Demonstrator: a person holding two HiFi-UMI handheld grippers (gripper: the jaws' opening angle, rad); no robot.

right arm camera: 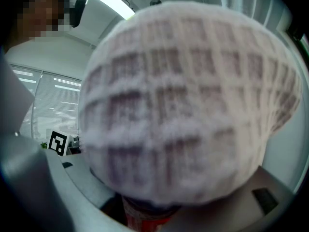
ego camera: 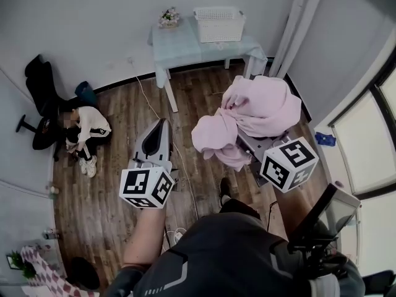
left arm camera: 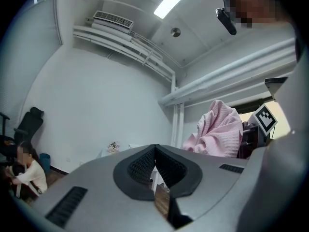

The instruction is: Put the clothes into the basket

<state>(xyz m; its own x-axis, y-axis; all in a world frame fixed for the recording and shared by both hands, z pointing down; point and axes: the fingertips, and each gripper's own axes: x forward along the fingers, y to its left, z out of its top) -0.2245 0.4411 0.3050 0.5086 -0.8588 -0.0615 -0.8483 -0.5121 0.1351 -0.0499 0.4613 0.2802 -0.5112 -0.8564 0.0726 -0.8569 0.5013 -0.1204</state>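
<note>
**Pink waffle-knit garment [ego camera: 257,113] gripped aloft**

Hanging bunched from clenched fingers of right gripper [ego camera: 255,146], over wooden floor [ego camera: 117,184], well apart from white perforated plastic basket [ego camera: 218,25] sitting on pale blue counter [ego camera: 176,45]. Pressing fingers of left gripper [ego camera: 163,124] together on nothing.

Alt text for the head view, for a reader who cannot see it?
Seen from above, the right gripper holds a bundle of pink clothes above a wooden floor, while the left gripper beside it is shut and empty. A white basket waits on a small table by the far wall; a person crouches at the left.
</note>
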